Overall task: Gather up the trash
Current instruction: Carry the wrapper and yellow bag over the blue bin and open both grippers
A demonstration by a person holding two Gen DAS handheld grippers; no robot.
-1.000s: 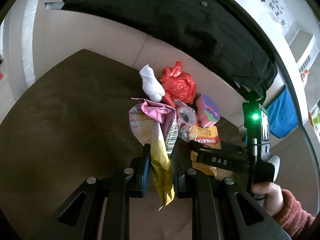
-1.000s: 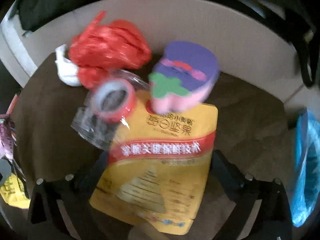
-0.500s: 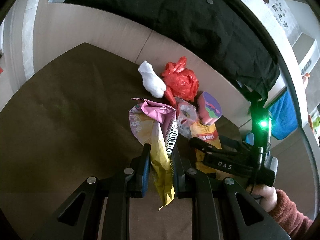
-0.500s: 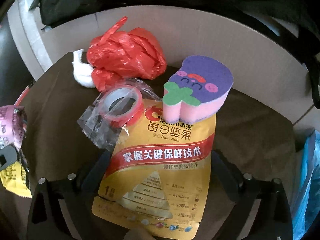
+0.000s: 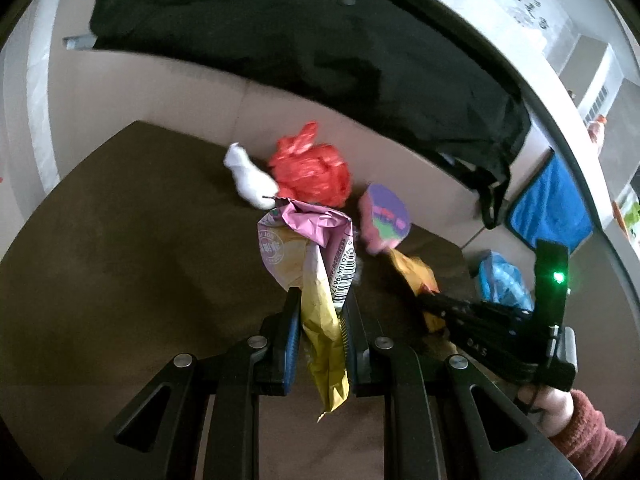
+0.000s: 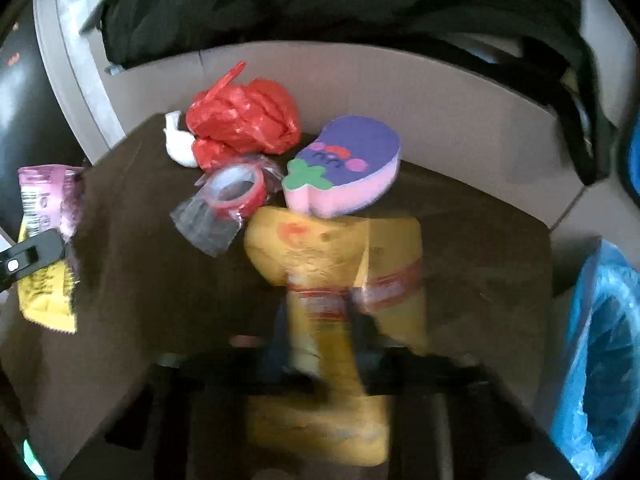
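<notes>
My left gripper (image 5: 320, 300) is shut on a crumpled pink and yellow snack wrapper (image 5: 312, 248) and holds it above the brown table (image 5: 120, 240). My right gripper (image 6: 320, 320) is shut on a yellow nut pouch (image 6: 336, 264), which is bent and lifted; this view is blurred. The pouch (image 5: 416, 276) and the right gripper (image 5: 432, 304) also show in the left wrist view. A red plastic bag (image 6: 244, 116), a white tissue wad (image 6: 178, 142), a red tape roll in clear wrap (image 6: 236, 190) and a purple and pink sponge (image 6: 348, 164) lie at the table's far side.
A bin lined with a blue bag (image 6: 600, 352) stands off the table's right side. A black garment (image 5: 320, 52) hangs over the beige wall behind the table. A blue cloth (image 5: 552, 204) hangs at the far right.
My right gripper has shut on the yellow pouch and pulled it back and up, out from under the sponge. The left gripper keeps its hold on the wrapper.
</notes>
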